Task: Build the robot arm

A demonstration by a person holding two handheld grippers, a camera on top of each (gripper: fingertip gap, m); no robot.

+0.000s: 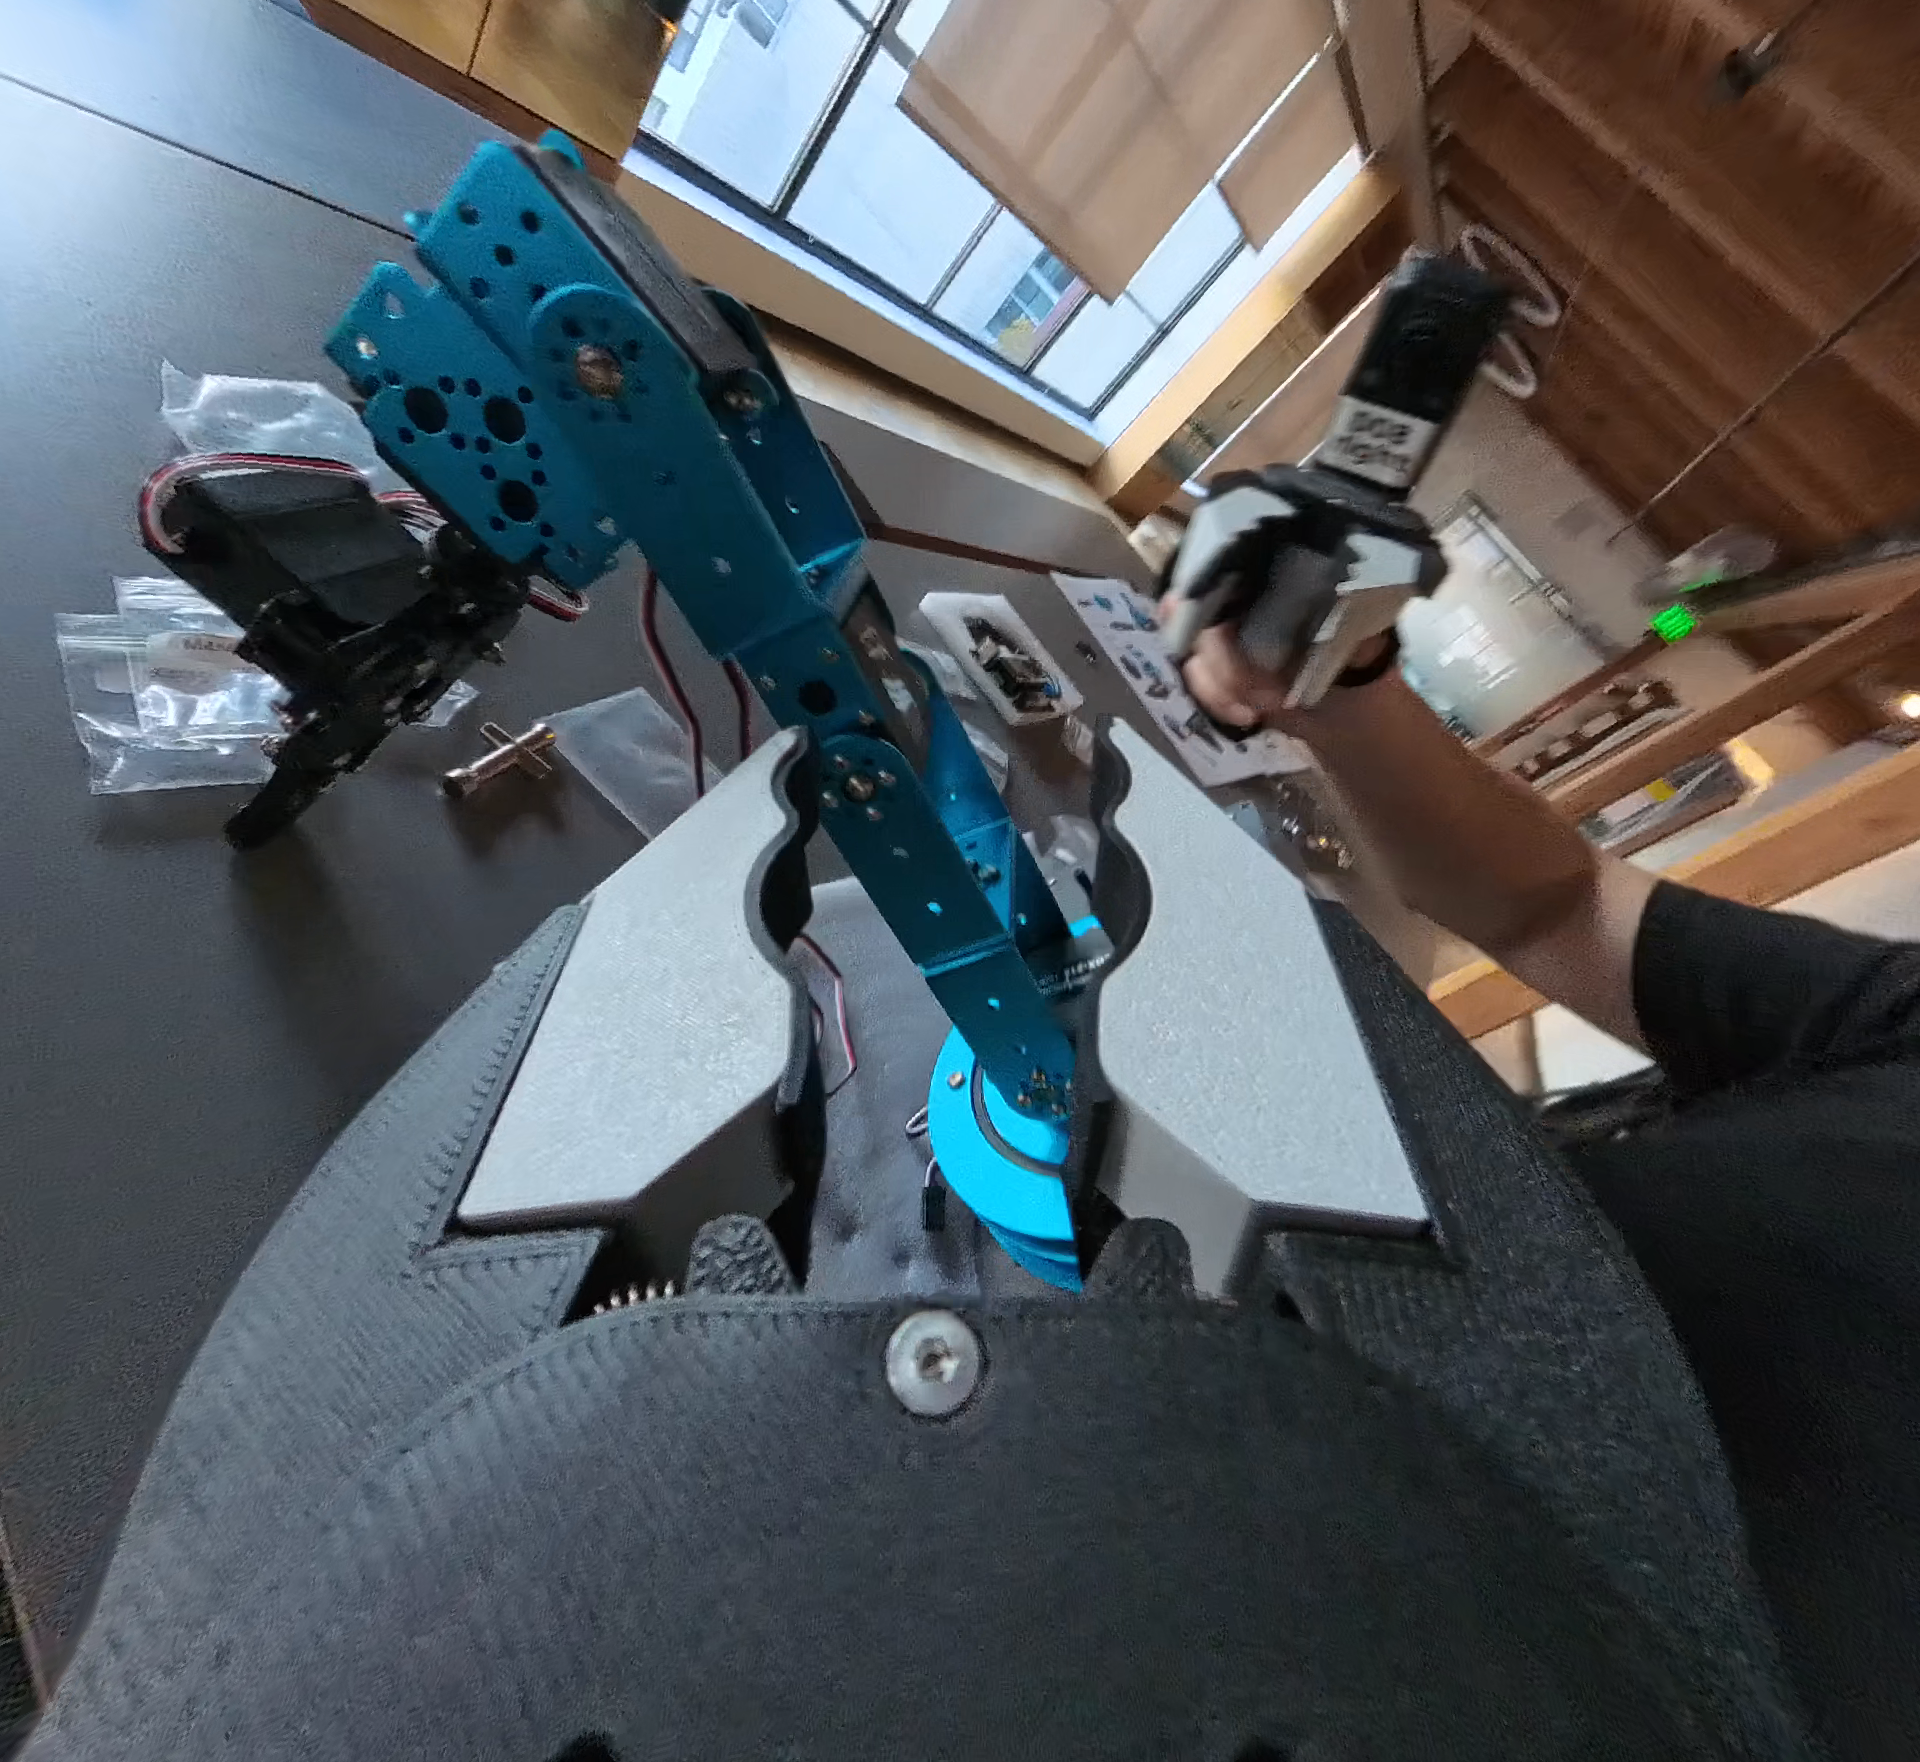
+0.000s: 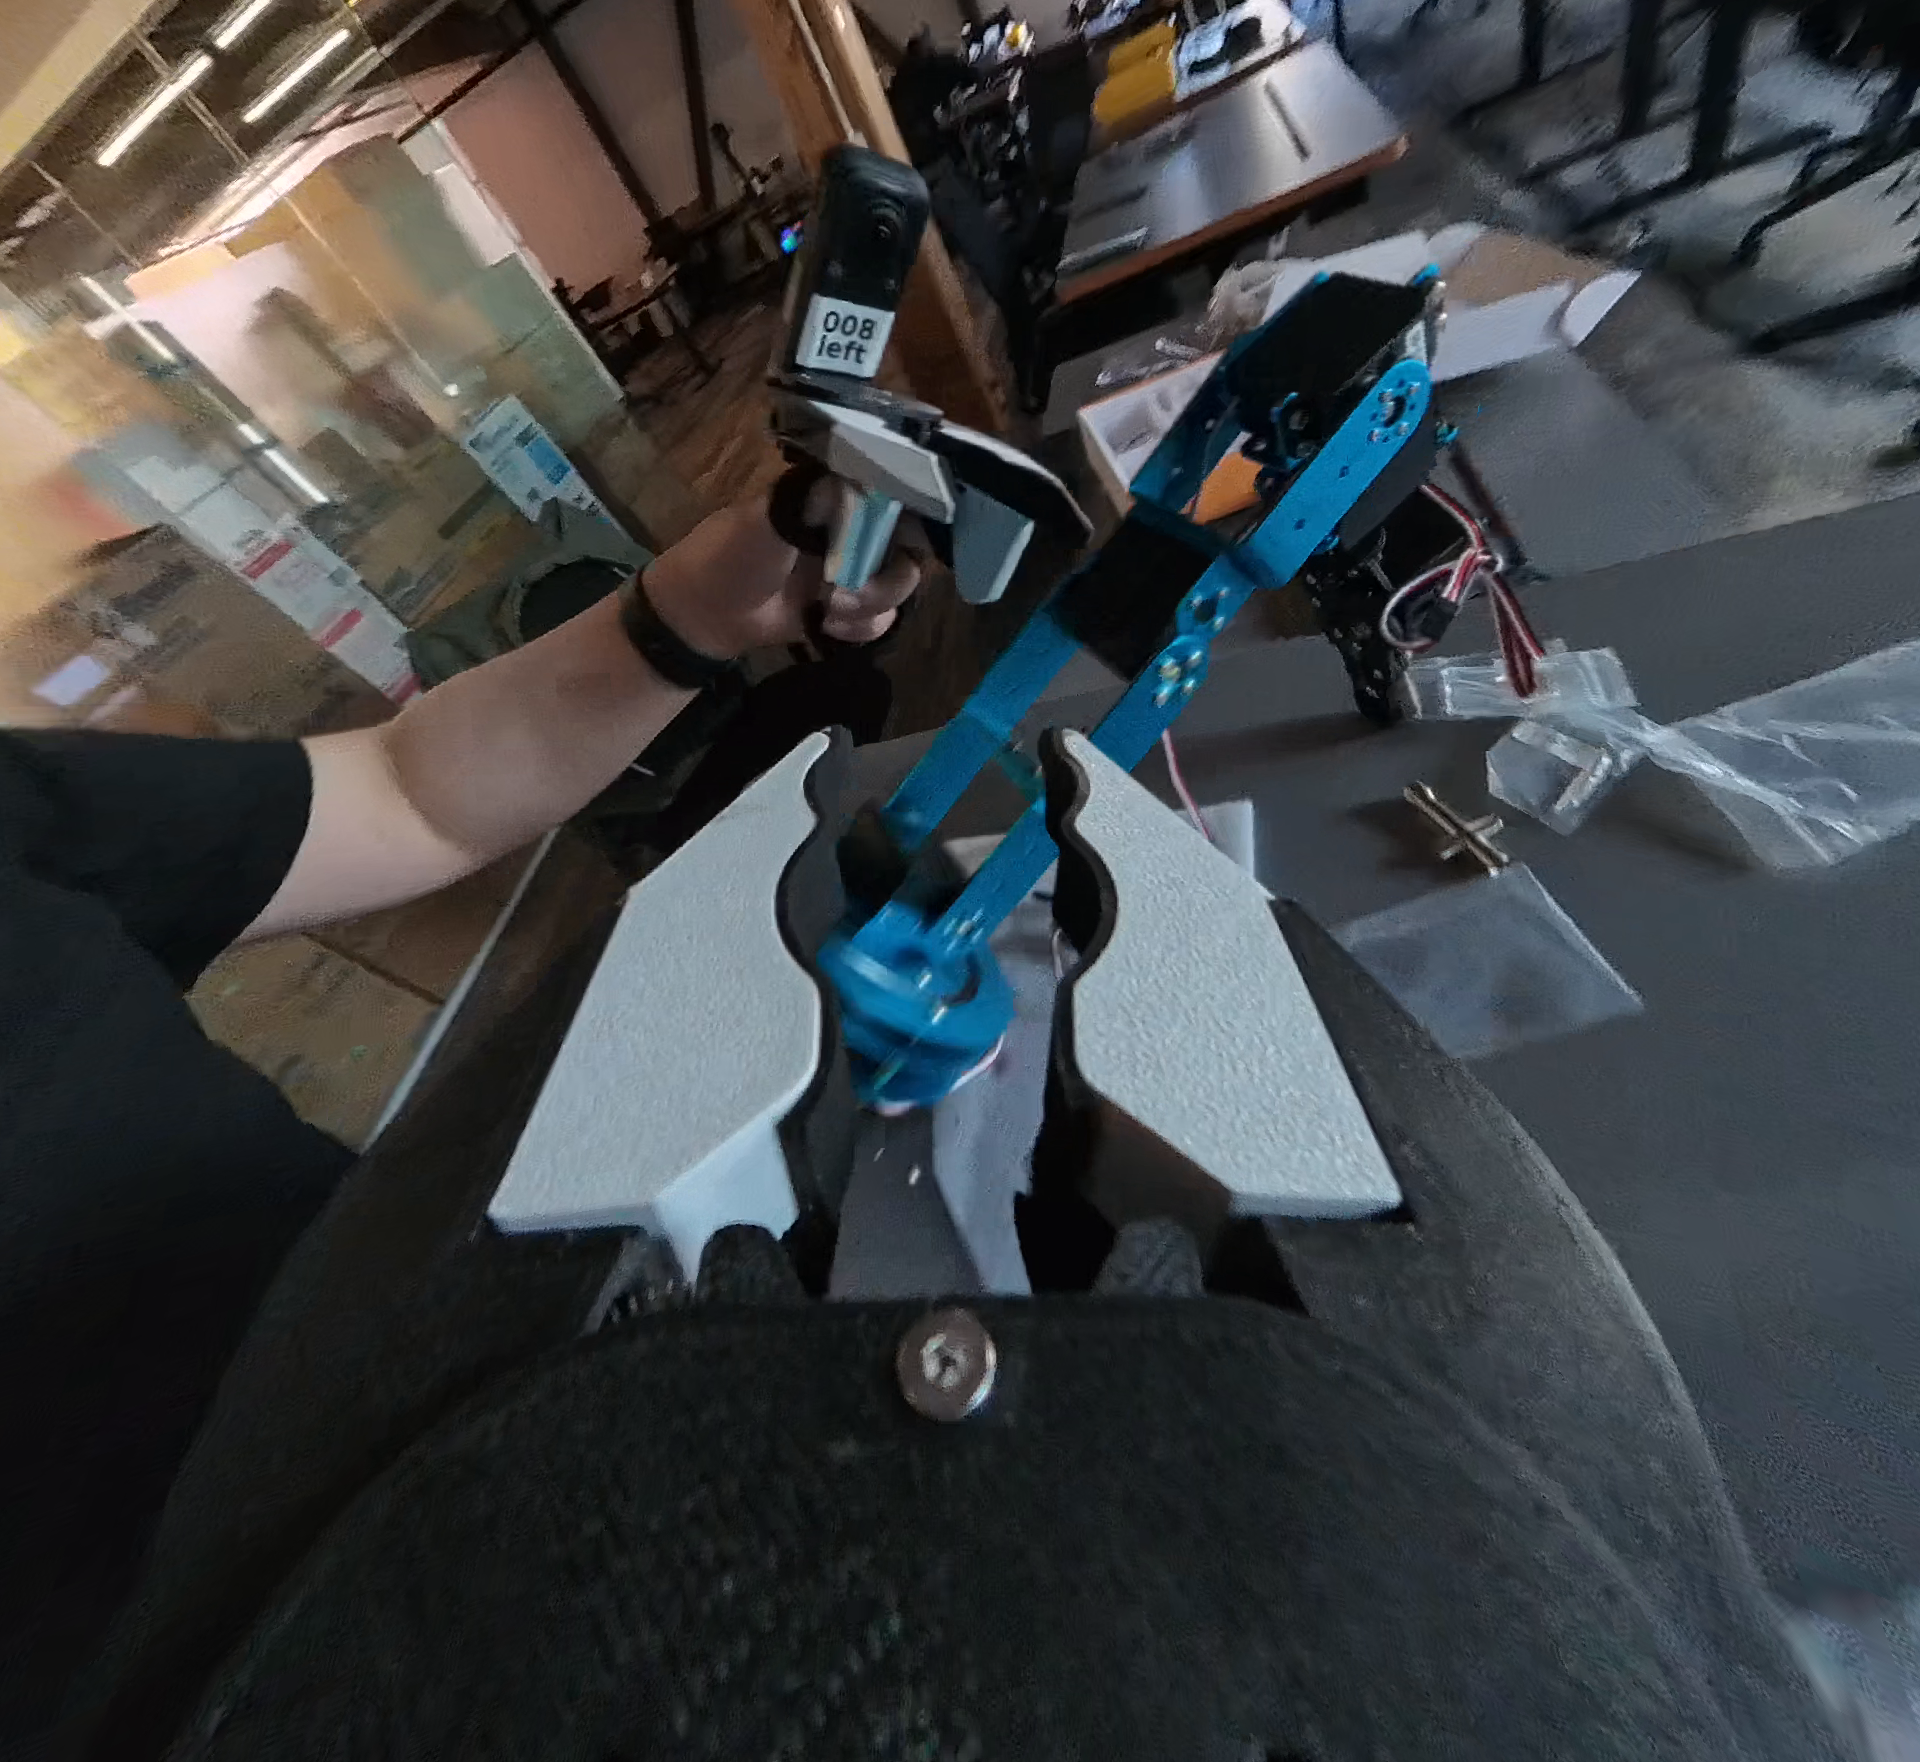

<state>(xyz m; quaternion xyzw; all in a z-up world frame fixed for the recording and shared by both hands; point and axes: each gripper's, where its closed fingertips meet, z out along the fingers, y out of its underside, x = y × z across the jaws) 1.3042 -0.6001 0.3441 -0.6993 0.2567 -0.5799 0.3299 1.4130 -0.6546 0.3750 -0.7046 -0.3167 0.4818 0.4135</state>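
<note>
Standing on the dark table (image 1: 208, 985), the blue servo arm (image 1: 727, 507) was bracketed from two sides. The left gripper (image 1: 951, 746) and right gripper (image 2: 945, 746) were held with jaws parted about its round base, neither visibly clamped, seemingly to steady it.

In the left wrist view, the blue robot arm kit (image 1: 665, 486) hides its round base (image 1: 997, 1162) partly behind the right-hand grey finger (image 1: 1236, 1016). Whether that finger touches the base cannot be told. In the right wrist view, the base (image 2: 914, 995) is smeared by motion blur. The upper-right benches (image 2: 1683, 29) are blurred too. Contents of the plastic bags (image 1: 156, 673) at left are too small to tell.
</note>
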